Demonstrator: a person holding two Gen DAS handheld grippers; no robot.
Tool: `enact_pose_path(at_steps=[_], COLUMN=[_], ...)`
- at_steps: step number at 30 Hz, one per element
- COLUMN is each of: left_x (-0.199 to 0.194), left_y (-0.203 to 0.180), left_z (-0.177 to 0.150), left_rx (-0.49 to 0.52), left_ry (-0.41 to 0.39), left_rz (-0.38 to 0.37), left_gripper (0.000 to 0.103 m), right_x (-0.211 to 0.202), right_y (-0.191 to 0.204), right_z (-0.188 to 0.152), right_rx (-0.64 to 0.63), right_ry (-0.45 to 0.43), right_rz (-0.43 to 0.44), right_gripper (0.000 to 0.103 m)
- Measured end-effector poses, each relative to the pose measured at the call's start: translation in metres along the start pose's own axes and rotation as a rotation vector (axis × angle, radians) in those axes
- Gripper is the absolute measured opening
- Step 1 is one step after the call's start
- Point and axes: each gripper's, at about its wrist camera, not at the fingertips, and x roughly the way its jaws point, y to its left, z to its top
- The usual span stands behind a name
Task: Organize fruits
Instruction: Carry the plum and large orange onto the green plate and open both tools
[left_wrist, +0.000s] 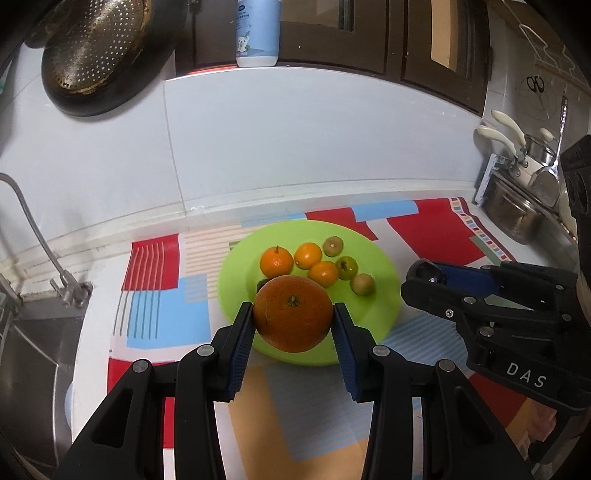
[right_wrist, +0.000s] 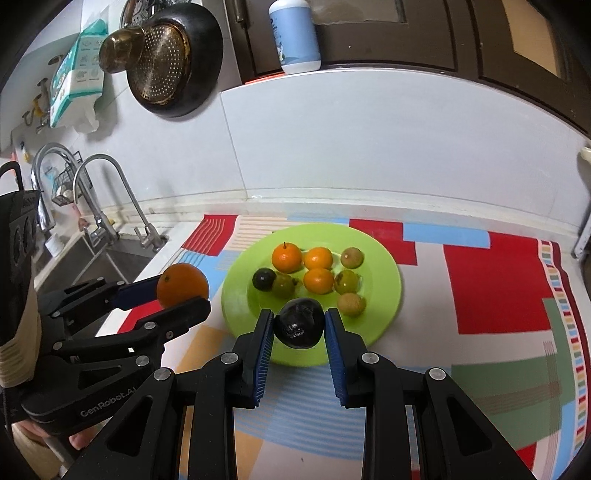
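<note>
My left gripper (left_wrist: 293, 310) is shut on a large orange (left_wrist: 293, 321), held above the near edge of the green plate (left_wrist: 384, 299). In the right wrist view the same orange (right_wrist: 182, 290) hangs left of the plate (right_wrist: 382, 291), over the counter edge. My right gripper (right_wrist: 299, 317) is shut on a dark, wrinkled round fruit (right_wrist: 300, 326) above the plate's near rim. On the plate lie three small oranges (right_wrist: 287, 257), several small green-brown fruits (right_wrist: 347, 281) and one dark fruit (right_wrist: 264, 279). From the left wrist view the right gripper (left_wrist: 419, 275) enters at the right.
A patterned red, blue and white mat (right_wrist: 491, 288) covers the counter under the plate. A steel sink (right_wrist: 110, 258) with faucets (right_wrist: 107, 177) lies to the left. Pots and utensils (left_wrist: 517, 210) stand at the far right. A colander (left_wrist: 96, 48) hangs on the tiled wall.
</note>
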Motion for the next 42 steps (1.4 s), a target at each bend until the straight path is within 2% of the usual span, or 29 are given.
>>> enact_pose_path(at_steps=[5, 12, 26, 34, 36, 38, 42], left_x=[0.016, 0.053, 0.089, 0.095, 0.091, 0.085, 0.071], left_y=[0.008, 0.018, 0.022, 0.024, 0.026, 0.028, 0.032], left_z=[0.006, 0.006, -0.002, -0.001, -0.001, -0.001, 0.002], left_rx=[0.005, -0.005, 0.024, 0.061, 0.070, 0.082, 0.105], left_ry=[0.018, 0.093, 0.179, 0.201, 0.189, 0.168, 0.131], left_rz=[-0.024, -0.065, -0.098, -0.128, -0.126, -0.122, -0.093], left_gripper=[0.041, 0.041, 0.042, 0.042, 0.046, 0.051, 0.055], right_x=[0.018, 0.050, 0.091, 0.097, 0.096, 0.092, 0.084], right_y=[-0.002, -0.007, -0.018, -0.019, -0.018, -0.019, -0.017], right_z=[0.010, 0.016, 0.007, 0.002, 0.001, 0.000, -0.003], right_rx=[-0.004, -0.003, 0.030, 0.060, 0.071, 0.086, 0.113], right_ry=[0.016, 0.069, 0.144, 0.152, 0.147, 0.132, 0.117], right_rz=[0.007, 0.004, -0.009, -0.034, -0.048, -0.068, -0.123], right_gripper=[0.029, 0.029, 0.029, 0.029, 0.033, 0.044, 0.044])
